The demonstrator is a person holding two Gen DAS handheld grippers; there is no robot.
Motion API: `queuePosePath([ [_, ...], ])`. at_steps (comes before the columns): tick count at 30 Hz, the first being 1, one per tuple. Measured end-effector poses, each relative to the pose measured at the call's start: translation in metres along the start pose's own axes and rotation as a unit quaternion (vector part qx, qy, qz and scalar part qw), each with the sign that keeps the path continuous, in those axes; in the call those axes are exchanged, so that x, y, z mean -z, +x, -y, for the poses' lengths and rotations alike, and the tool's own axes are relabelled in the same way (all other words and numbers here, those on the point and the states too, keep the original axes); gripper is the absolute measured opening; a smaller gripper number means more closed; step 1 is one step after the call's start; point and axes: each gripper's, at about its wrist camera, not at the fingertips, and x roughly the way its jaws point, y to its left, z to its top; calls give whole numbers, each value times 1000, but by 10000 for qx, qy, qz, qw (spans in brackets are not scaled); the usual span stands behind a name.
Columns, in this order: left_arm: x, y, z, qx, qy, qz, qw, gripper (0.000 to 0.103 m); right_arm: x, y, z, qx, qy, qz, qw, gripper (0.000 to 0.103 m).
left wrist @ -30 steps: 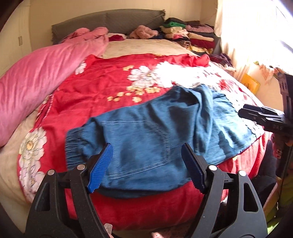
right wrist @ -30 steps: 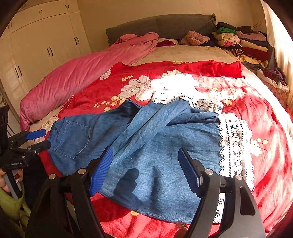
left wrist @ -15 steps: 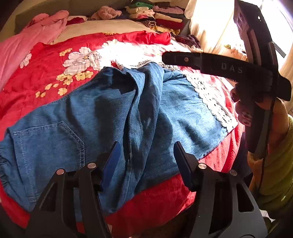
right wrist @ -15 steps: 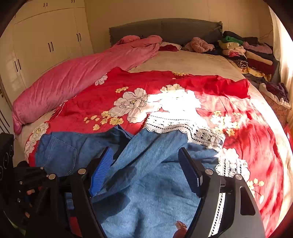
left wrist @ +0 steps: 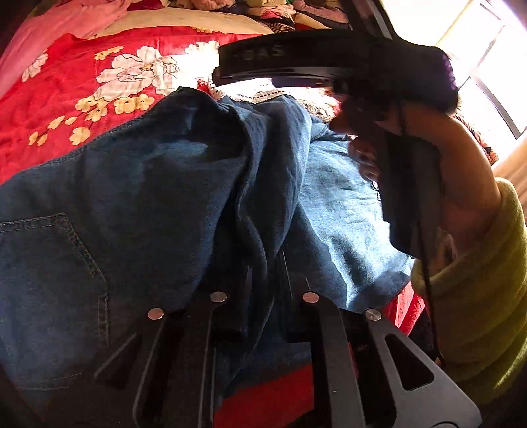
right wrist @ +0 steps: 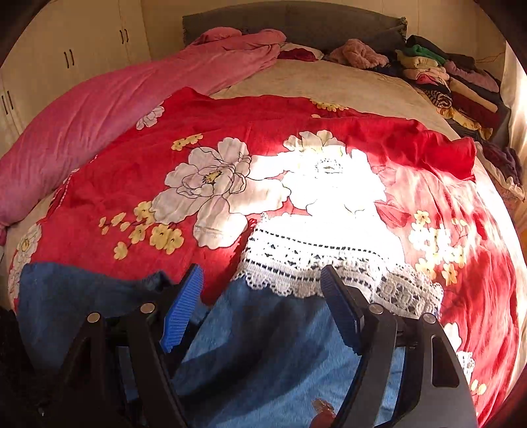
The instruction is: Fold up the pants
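Note:
Blue denim pants lie crumpled on the red flowered bedspread, back pocket at the left, with a raised fold down the middle. My left gripper is low over that fold. Its jaws are closing with the denim ridge pinched between them, and the pads are hidden in the cloth. In the right wrist view the pants end in a white lace hem. My right gripper hovers open just above that hem, with nothing between its blue pads.
A pink quilt lies along the bed's left side. Stacked folded clothes fill the far right corner by the grey headboard. White wardrobe doors stand at the left. A person's yellow-green sleeve is close on the right.
The left gripper dropped closer to the pants and its jaws closed on the middle fold. The right gripper slid forward along the leg to the lace hem and stayed open.

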Motion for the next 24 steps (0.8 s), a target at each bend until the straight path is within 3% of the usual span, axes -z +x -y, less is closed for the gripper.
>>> queuePosePath([
  [6,5,-2,10,-50,315,-10,9995,6,-14,43,-4,445,-71,-304,9985,71],
  [7,5,-1,11,-57,340,-20,9994,6,-15,46,-3,530,-84,-277,9982,64],
  [8,5,0,12,-65,358,-23,9993,6,-15,49,-2,624,-124,-234,9977,42],
  [11,4,0,10,-42,330,-23,9994,6,-10,41,11,507,-2,-41,9987,12],
  [18,0,0,-1,-63,224,17,9997,6,18,-39,68,99,723,699,9949,9],
  [22,4,-6,0,-180,286,98,9994,7,57,-89,112,-262,1551,971,9828,9],
  [24,9,-9,3,-367,435,174,9982,7,77,-109,122,-237,1713,1049,9793,9],
])
